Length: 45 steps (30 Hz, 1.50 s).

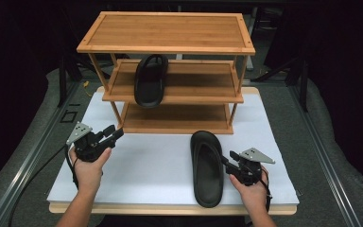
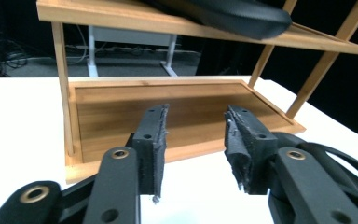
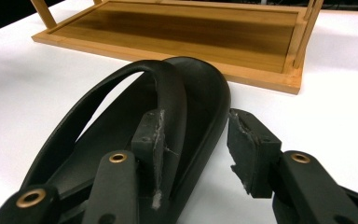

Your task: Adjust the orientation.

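A three-tier wooden shoe rack [image 1: 165, 32] stands at the back of the white mat [image 1: 156, 163]. One black slipper [image 1: 150, 80] lies on its middle shelf, and its toe [image 2: 233, 14] juts over the shelf edge in the left gripper view. A second black slipper [image 1: 207, 170] lies on the mat at the front right. My right gripper [image 1: 227, 161] is at its right side, open: one jaw sits inside the slipper [image 3: 200, 88] by the strap, the other outside its rim with a small gap. My left gripper [image 1: 116, 133] hovers open and empty [image 2: 193, 140] before the bottom shelf [image 2: 177, 107].
The bottom shelf [image 3: 191, 32] and top shelf of the rack hold nothing. White mat stretches between the two hands. The board's front edge [image 1: 170, 209] runs just before the wrists, and dark floor and metal rails surround the table.
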Tool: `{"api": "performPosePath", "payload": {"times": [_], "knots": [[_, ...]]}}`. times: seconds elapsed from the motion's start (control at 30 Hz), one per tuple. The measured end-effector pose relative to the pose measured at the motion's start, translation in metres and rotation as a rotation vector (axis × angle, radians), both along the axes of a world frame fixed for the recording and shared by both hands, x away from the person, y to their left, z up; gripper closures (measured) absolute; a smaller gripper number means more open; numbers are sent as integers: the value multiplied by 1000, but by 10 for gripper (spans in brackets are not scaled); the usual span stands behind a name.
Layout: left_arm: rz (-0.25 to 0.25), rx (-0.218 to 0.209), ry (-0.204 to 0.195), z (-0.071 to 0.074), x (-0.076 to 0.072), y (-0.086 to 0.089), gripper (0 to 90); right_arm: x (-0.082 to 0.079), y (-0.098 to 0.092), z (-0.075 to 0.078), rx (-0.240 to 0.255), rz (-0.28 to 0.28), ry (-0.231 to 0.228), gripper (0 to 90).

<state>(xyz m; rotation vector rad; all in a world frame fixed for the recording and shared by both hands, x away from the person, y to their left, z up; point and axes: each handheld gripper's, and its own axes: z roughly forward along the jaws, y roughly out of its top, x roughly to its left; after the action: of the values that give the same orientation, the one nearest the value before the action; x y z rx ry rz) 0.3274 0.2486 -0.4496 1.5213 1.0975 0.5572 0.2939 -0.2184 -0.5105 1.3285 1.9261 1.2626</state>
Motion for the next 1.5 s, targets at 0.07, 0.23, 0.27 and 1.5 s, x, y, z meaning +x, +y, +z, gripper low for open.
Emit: {"api": "performPosePath", "payload": {"times": [0.07, 0.23, 0.27, 1.5], "knots": [[-2, 9, 5, -1, -1, 2, 572, 0, 1, -1, 4, -1, 9, 562], [19, -11, 6, -1, -2, 11, 570, -1, 4, -2, -1, 21, 14, 565], [22, -7, 2, -1, -3, 11, 570, 0, 5, -3, 1, 30, 25, 569], [23, -7, 17, -6, -1, 10, 566, 13, 25, -18, 11, 119, 122, 677]]}}
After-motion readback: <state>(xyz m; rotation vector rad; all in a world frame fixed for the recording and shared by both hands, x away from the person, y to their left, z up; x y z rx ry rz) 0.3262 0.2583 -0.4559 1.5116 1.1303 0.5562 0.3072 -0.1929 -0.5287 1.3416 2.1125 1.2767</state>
